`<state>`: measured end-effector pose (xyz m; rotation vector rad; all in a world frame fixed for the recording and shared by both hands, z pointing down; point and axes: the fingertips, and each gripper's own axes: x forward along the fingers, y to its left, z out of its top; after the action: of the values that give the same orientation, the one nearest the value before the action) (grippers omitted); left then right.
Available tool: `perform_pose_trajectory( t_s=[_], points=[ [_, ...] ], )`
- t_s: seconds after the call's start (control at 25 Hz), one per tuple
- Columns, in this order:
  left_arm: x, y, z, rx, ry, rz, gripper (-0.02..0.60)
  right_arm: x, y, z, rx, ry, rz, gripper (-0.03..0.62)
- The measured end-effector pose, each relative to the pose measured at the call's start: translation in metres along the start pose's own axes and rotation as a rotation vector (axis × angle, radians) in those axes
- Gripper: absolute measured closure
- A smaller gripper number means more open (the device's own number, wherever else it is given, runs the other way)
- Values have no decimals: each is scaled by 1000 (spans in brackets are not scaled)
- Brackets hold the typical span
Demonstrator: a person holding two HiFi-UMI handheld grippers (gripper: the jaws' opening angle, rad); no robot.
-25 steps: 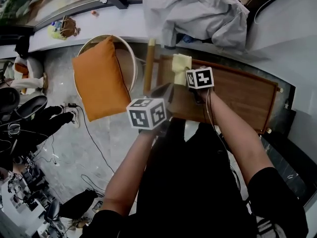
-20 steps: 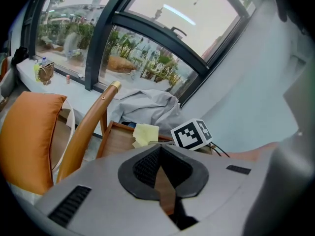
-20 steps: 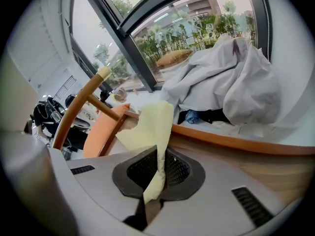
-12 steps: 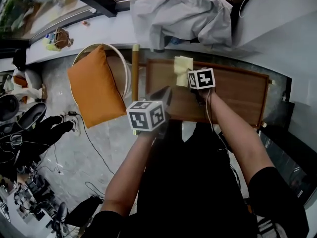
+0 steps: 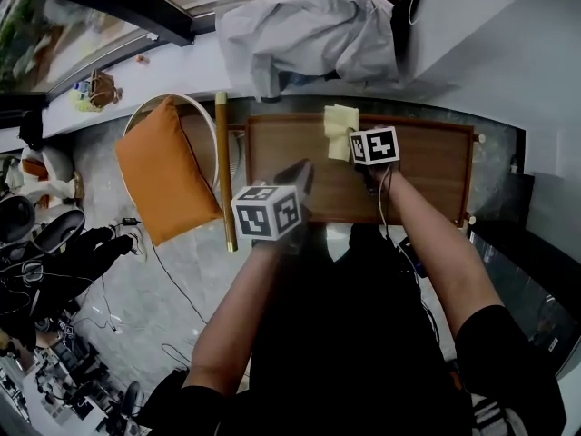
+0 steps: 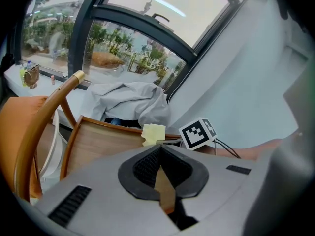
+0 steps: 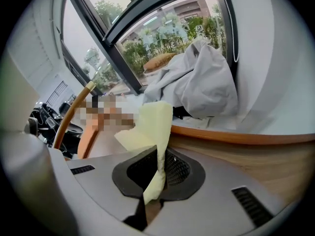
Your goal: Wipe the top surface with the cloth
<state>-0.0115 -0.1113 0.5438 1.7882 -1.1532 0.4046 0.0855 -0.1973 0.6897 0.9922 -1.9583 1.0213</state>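
Clamped in the right hand-held gripper (image 5: 349,145): yellow cloth (image 5: 339,125), up at the wooden counter's (image 5: 427,166) far raised edge. Bare wood to the right and nearer. Left hand-held gripper (image 5: 300,173) clenched, empty, over the near-left part.

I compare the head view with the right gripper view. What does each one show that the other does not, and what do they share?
Only the head view: the left gripper and the person's forearms. Only the right gripper view: the right gripper seen close, its jaws shut on a fold of the yellow cloth. Both: that cloth, the wooden table top and the heap of grey fabric behind it.
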Motion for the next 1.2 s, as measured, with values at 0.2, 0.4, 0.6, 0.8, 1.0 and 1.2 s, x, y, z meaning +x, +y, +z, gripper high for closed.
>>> perform_pose_trajectory(
  t_s=[0.2,0.4,0.6,0.8,1.0,1.2],
  points=[
    [13,-17,-1,14,12,-8,574,-16,-32,-6,22,-5,-20,562],
    [29,-37,-4,31,23,-20,574,-36,-69,-13,35,-14,-48,562],
    [45,-59,-8,48,38,-36,574,-61,-114,-22,60,-29,-97,562],
    [63,-81,-17,68,58,-56,574,-89,-163,-34,102,-46,-159,562],
    [80,-106,-23,90,77,-82,574,-119,-210,-45,141,-60,-228,562],
    [91,-128,-26,109,86,-105,574,-145,-248,-56,180,-71,-289,562]
  ],
)
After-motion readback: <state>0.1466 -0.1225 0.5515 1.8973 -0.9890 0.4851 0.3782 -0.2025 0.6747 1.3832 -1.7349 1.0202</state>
